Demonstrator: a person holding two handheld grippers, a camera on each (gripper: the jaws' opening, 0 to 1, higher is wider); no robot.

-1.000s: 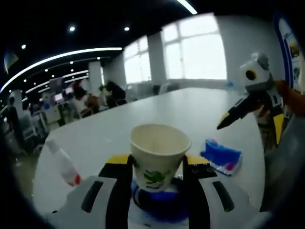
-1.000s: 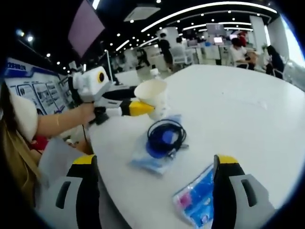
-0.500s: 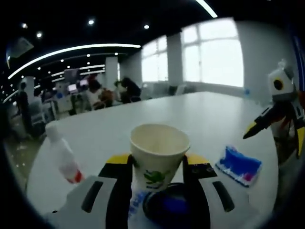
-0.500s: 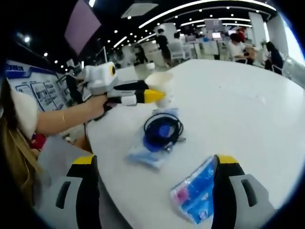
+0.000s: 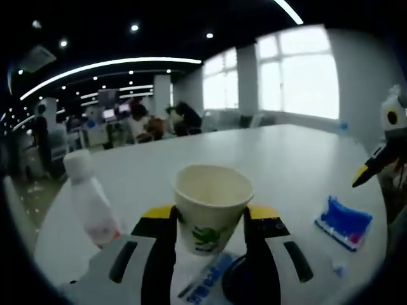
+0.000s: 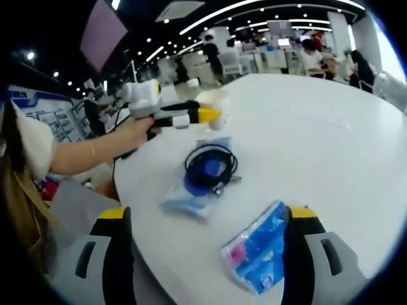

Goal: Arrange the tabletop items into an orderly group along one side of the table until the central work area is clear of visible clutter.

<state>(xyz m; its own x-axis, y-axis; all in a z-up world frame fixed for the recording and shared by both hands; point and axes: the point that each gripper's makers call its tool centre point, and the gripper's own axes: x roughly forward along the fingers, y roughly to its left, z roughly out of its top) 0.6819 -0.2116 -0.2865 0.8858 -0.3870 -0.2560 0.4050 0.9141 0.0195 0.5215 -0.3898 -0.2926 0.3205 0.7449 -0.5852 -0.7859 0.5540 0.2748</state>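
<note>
Our left gripper [image 5: 208, 222] is clamped on the paper cup [image 5: 211, 204] (bottle [image 5: 91, 206] beside it); our right gripper [image 6: 206, 241] is wide apart.

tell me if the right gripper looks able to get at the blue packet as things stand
Probably yes. The right gripper is open and holds nothing, and the blue packet lies flat on the white table right between its jaws with nothing over it. The coiled black cable lies farther off, out of the way.
</note>
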